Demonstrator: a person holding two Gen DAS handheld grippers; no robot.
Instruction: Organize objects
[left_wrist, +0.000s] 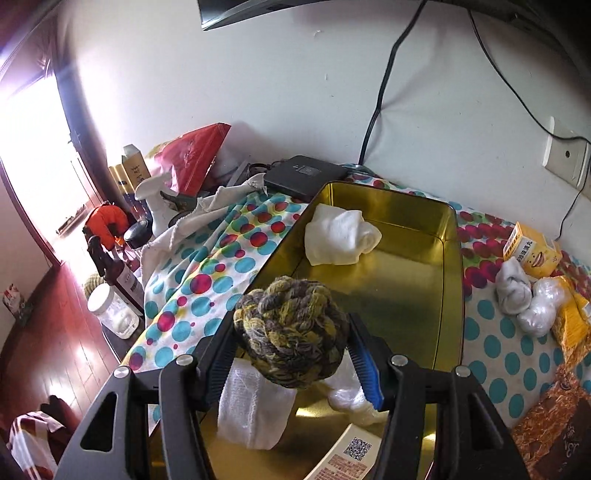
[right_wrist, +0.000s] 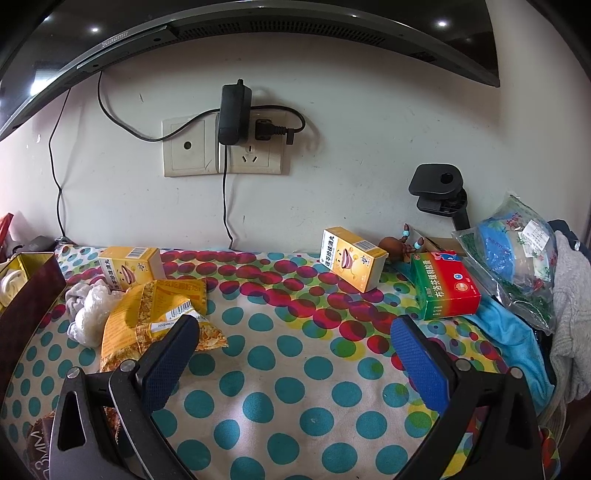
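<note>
The left gripper (left_wrist: 291, 354) jaws clamp a yarn ball (left_wrist: 291, 332) above the gold tin (left_wrist: 452, 258); lowering it onto bare floor beside the white sock (left_wrist: 340, 240) suits. Right gripper (right_wrist: 295, 354) jaws gape, empty.

A yellow-and-grey yarn ball (left_wrist: 291, 332), a gold tin (left_wrist: 448, 236), white socks (left_wrist: 341, 238), a teal-and-red polka-dot cloth (right_wrist: 280, 369).

A lived-in home room: wall-mounted television (right_wrist: 258, 33), polka-dot cloth (right_wrist: 280, 354), medicine boxes (right_wrist: 352, 258), wooden floor (left_wrist: 55, 332).
</note>
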